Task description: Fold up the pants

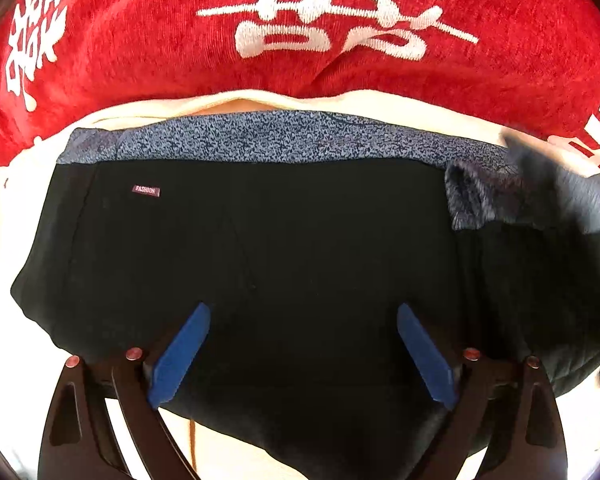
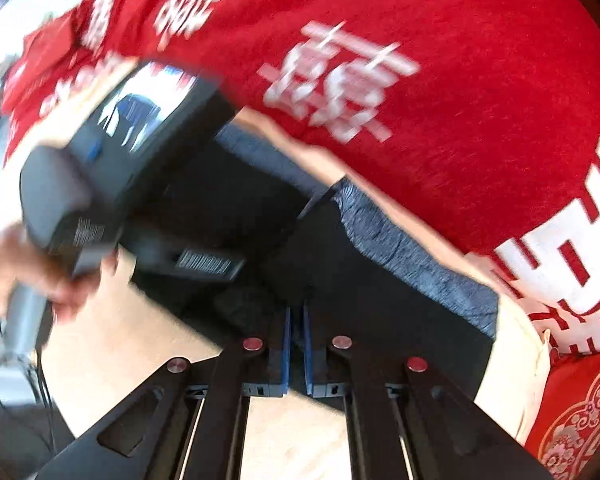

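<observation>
Black pants point(image 1: 260, 248) lying flat, speckled blue waistband point(image 1: 284, 136), left gripper point(image 1: 304, 356) spread wide above, right gripper point(image 2: 296, 344) pinching their fabric

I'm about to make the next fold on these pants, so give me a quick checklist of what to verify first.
1. Left gripper open above the pants: ok.
2. Right gripper shut on the pants' cloth: ok.
3. Waistband lying flat: not ok, its right end is turned over.
4. Pants lying on the cream cloth, not the red blanket: ok.
5. Legs aligned: cannot tell.
</observation>
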`<state>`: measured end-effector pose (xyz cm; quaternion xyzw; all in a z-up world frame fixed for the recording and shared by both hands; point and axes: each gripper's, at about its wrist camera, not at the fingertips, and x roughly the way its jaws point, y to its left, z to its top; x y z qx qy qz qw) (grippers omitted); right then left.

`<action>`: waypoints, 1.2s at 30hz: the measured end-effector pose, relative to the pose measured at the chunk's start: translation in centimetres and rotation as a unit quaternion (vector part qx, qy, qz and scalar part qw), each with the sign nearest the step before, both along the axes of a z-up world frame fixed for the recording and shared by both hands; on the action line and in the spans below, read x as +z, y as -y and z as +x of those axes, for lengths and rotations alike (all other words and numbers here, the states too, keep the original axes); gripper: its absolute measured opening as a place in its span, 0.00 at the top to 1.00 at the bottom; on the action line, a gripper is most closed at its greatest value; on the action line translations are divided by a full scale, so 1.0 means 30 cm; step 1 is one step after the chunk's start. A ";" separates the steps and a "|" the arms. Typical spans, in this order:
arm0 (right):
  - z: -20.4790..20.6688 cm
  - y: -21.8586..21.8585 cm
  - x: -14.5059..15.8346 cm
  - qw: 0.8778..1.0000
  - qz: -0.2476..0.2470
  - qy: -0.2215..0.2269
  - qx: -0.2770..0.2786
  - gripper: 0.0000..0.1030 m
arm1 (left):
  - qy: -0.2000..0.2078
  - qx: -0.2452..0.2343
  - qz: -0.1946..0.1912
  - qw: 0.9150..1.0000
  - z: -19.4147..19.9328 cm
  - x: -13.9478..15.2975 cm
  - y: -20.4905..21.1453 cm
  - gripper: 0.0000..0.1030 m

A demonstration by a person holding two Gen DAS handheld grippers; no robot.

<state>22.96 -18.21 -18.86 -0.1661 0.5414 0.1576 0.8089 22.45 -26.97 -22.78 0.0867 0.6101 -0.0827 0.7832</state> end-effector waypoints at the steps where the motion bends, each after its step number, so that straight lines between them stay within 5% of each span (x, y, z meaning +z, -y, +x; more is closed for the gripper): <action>1: 0.002 -0.015 -0.035 1.000 -0.007 -0.012 0.008 0.93 | 0.003 0.003 0.007 1.000 0.002 0.010 -0.002 0.07; 4: -0.015 -0.071 -0.158 0.998 -0.045 -0.033 0.030 0.88 | 0.007 0.020 0.023 1.000 0.034 0.013 -0.028 0.07; 7: -0.028 -0.083 -0.125 0.998 -0.060 -0.008 0.028 0.80 | 0.018 0.021 0.031 0.999 0.052 0.070 -0.063 0.07; 10: -0.031 0.001 -0.030 0.998 0.048 -0.040 0.003 0.45 | 0.029 0.011 0.036 0.999 0.076 0.129 -0.068 0.07; 15: 0.044 0.398 0.100 0.974 0.152 -0.013 -0.168 0.45 | 0.043 -0.026 0.011 0.999 0.073 0.233 0.045 0.07; 20: 0.161 0.898 -0.064 0.890 0.239 -0.060 -0.383 0.47 | 0.035 -0.074 -0.026 0.996 0.104 0.211 0.242 0.07; 22: 0.186 0.989 -0.135 0.856 0.298 -0.080 -0.414 0.49 | 0.028 -0.086 -0.032 0.995 0.104 0.188 0.314 0.07; 24: 0.213 1.048 -0.238 0.810 0.380 -0.116 -0.431 0.57 | 0.014 -0.093 -0.039 0.995 0.098 0.150 0.373 0.07; 25: 0.225 1.053 -0.280 0.796 0.401 -0.132 -0.433 0.77 | 0.008 -0.095 -0.036 0.995 0.095 0.128 0.392 0.07; 29: 0.218 1.045 -0.328 0.767 0.461 -0.151 -0.421 0.81 | -0.015 -0.094 0.013 0.995 0.066 0.021 0.390 0.07; 31: 0.204 1.032 -0.297 0.786 0.453 -0.146 -0.396 0.83 | -0.027 -0.076 -0.005 0.997 0.050 -0.012 0.333 0.02; 33: 0.213 1.013 -0.283 0.823 0.390 -0.146 -0.387 0.82 | -0.021 -0.062 -0.016 0.998 0.034 -0.018 0.289 0.00; 35: 0.240 0.992 -0.295 0.853 0.305 -0.148 -0.397 0.42 | -0.015 -0.068 -0.005 0.998 0.027 -0.010 0.288 0.00; 36: 0.249 0.978 -0.291 0.863 0.272 -0.141 -0.402 0.42 | -0.012 -0.075 0.003 0.997 0.026 -0.007 0.293 0.00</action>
